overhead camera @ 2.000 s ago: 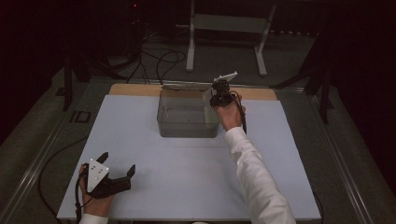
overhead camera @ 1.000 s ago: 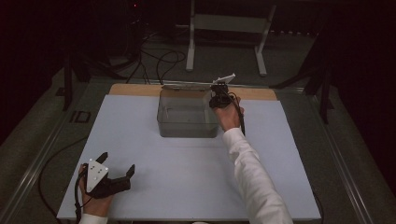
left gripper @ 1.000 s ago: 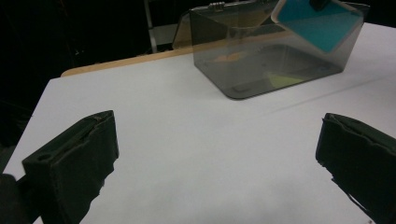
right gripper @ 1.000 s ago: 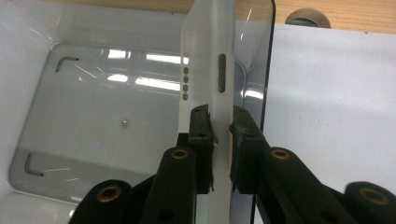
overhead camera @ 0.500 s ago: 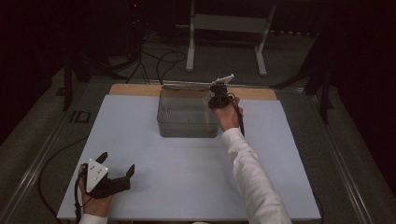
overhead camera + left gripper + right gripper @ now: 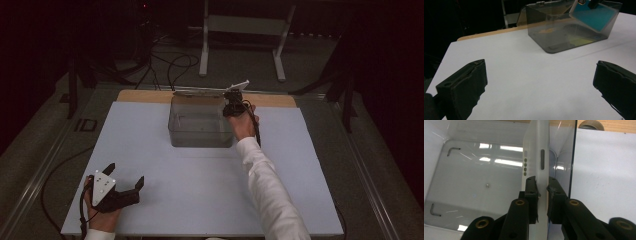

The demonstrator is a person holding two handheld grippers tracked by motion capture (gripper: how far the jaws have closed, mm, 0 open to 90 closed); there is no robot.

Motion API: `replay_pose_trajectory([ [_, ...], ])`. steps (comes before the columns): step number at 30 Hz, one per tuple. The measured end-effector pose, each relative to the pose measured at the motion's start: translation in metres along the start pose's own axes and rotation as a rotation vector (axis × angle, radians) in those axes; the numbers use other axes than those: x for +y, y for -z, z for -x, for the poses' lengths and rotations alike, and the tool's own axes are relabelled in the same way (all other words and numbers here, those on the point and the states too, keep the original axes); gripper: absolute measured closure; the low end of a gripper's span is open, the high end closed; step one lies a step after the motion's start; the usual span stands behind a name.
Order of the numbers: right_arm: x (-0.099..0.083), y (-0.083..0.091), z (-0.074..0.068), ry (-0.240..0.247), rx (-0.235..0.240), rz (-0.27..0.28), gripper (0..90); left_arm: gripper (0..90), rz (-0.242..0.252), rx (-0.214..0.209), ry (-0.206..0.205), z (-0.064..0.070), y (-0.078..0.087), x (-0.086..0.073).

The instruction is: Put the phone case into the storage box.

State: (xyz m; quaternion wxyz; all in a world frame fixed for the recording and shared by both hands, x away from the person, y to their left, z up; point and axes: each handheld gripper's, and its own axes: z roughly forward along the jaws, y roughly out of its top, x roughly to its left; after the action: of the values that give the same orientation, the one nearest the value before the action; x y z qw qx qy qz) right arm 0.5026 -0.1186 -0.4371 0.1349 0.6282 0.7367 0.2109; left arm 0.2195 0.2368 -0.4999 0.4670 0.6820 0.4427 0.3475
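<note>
White tabletop point(image 6: 200, 190) spreads wide, a smoky clear bin point(image 6: 200, 131) sitting toward its far edge. Right arm in a white sleeve point(image 6: 265, 190) reaches long and straight to the bin's right wall, hand point(image 6: 244, 122) tipped downward over the rim. Right tongs point(image 6: 542, 185) are clamped on a thin white slab point(image 6: 537, 157), edge-on, held inside the bin against that wall. Down at the near left corner, left tongs point(image 6: 122, 176) rest on the tabletop, spread wide, gripping nothing.
</note>
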Motion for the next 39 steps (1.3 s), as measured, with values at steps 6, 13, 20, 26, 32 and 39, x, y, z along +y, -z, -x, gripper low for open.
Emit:
replay_pose_trajectory([
  [6,0.000,-0.003,-0.002,0.003,-0.018,-0.002,80.9,0.2,0.000,0.000,0.000,0.000,0.000,0.000],
  [13,-0.001,-0.008,-0.007,0.002,-0.065,-0.008,80.9,0.2,0.000,-0.001,0.001,0.000,0.000,0.000],
  [20,-0.002,-0.010,-0.011,-0.030,-0.107,-0.009,80.8,0.2,0.001,-0.001,0.002,0.000,0.001,0.000],
  [26,-0.002,-0.012,-0.015,-0.023,-0.135,-0.008,80.6,0.3,0.001,-0.001,0.003,0.000,0.001,0.000],
  [32,-0.002,-0.012,-0.015,-0.027,-0.140,-0.008,80.6,0.3,0.002,-0.002,0.003,0.000,0.001,0.000],
  [39,-0.003,-0.012,-0.016,-0.019,-0.151,-0.009,80.0,0.2,0.001,-0.002,0.002,0.000,0.001,0.000],
])
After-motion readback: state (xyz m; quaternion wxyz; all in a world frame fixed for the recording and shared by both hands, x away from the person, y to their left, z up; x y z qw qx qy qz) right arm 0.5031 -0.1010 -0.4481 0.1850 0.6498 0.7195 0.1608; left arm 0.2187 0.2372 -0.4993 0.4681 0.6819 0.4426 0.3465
